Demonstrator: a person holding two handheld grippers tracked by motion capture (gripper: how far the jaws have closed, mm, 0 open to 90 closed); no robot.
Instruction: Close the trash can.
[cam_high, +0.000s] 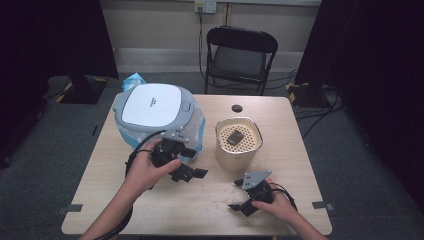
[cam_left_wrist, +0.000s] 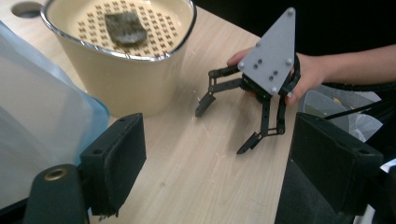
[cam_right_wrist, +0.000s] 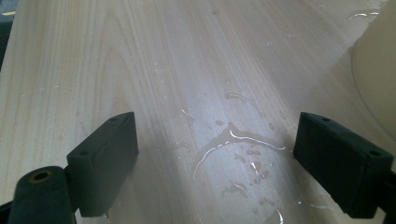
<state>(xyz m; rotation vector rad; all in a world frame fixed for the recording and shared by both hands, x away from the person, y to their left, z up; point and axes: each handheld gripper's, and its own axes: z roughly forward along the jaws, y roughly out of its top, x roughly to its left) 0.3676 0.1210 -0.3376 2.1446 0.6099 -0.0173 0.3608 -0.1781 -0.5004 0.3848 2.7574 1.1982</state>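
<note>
Resting on pale woodgrain table (cam_high: 215, 210), round cream perforated pot (cam_high: 238, 142), both grippers' black jaws wide, empty.

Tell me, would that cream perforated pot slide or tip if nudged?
The cream perforated pot looks wide and squat, so it would probably slide rather than tip. Water puddles on the wooden table may make it glide easily.

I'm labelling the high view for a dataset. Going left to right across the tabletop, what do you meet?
White-lidded appliance wrapped in a plastic bag → left gripper → cream perforated basket holding a dark sponge → right gripper.
</note>
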